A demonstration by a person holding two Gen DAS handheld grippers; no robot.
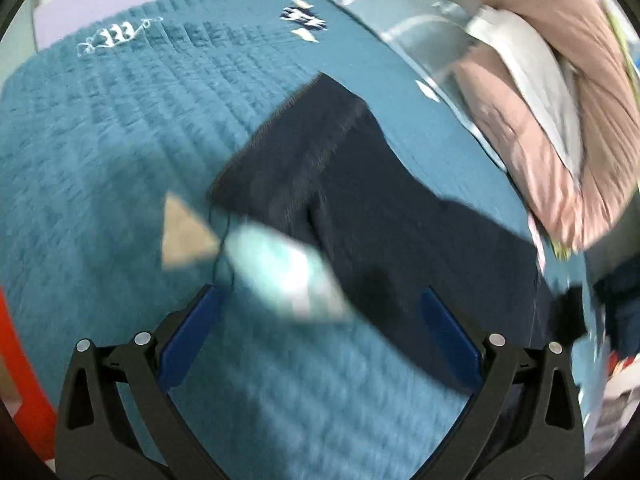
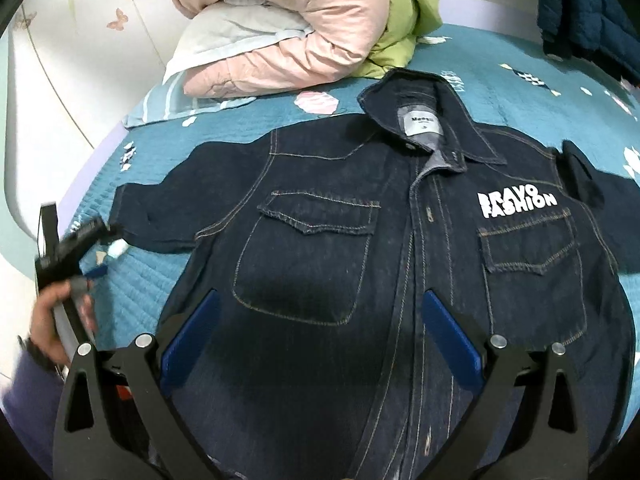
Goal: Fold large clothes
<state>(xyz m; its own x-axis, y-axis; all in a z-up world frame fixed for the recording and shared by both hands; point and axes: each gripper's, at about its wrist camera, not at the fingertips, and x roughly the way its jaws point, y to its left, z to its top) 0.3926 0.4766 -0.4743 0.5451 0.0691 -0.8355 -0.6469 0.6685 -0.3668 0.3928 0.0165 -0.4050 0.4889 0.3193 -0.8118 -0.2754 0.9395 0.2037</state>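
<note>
A dark denim jacket (image 2: pixel 360 264) lies flat and face up on the teal bed quilt (image 2: pixel 140 280), collar at the far side, sleeves spread to both sides. White "BRAVO FASHION" lettering (image 2: pixel 516 202) is on its chest. My right gripper (image 2: pixel 320 300) is open, hovering over the jacket's front. My left gripper (image 1: pixel 320 296) is open above the quilt, just short of the sleeve's cuff end (image 1: pixel 320 168); this view is blurred. The left gripper also shows in the right wrist view (image 2: pixel 94 266), held in a hand beside that sleeve.
A pink duvet (image 2: pixel 288 28) with a grey-blue pillow (image 2: pixel 224 36) and green cloth (image 2: pixel 404 20) is piled at the bed's head. Another dark garment (image 2: pixel 588 12) hangs at far right. A white wall panel (image 2: pixel 60 80) runs along the left. Something red (image 1: pixel 20 360) borders the bed.
</note>
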